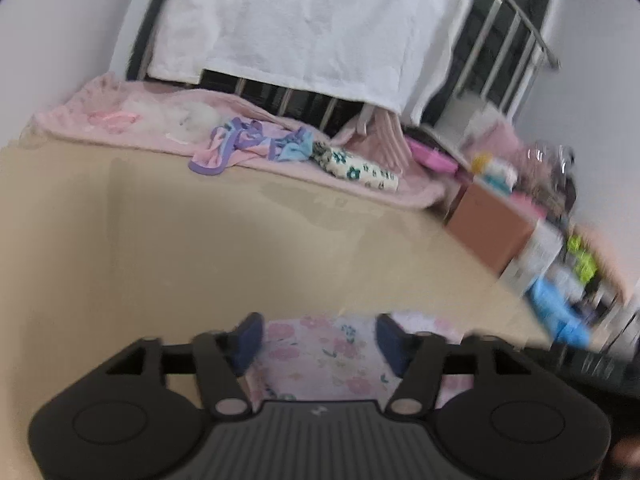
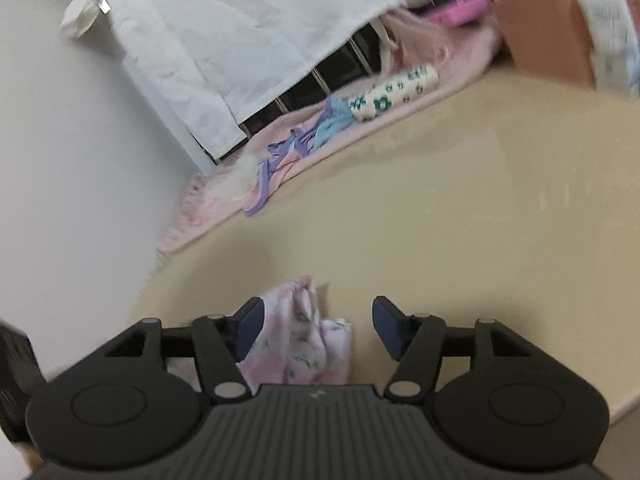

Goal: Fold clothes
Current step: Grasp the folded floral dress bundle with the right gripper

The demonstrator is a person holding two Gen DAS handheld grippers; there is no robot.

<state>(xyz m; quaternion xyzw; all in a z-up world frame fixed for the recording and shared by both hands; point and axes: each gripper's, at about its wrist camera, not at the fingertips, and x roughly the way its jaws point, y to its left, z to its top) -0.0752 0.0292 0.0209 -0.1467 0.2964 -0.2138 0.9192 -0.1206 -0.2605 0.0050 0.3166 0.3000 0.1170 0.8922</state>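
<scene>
Because the small pink floral cotton garment (image 1: 320,354) lies bunched on the smooth beige tabletop (image 1: 240,240), it looks light, thin and limp — the sort of cloth that will sag and slide on that glossy surface rather than keep any shape; a hold near an edge or corner, with a fair pinch of fabric, seems the safest way to lift and spread it; in the right wrist view the same cloth (image 2: 304,340) stands up in a crumpled ridge, so a seam or hem is hard to pick out. The left gripper (image 1: 318,340) has its blue-padded fingers spread wide, the flowered fabric showing between them and below, with nothing pinched; whether the pads touch the cloth I cannot tell. The right gripper (image 2: 318,330) is likewise wide apart and holds nothing — its left finger sits just beside or against the ridge of fabric, its right finger over bare table. Well apart, at the far edge, a purple-trimmed pastel garment (image 1: 228,148) and a cream roll with green flowers (image 1: 356,168) rest on a fluffy pink blanket (image 1: 132,120).
</scene>
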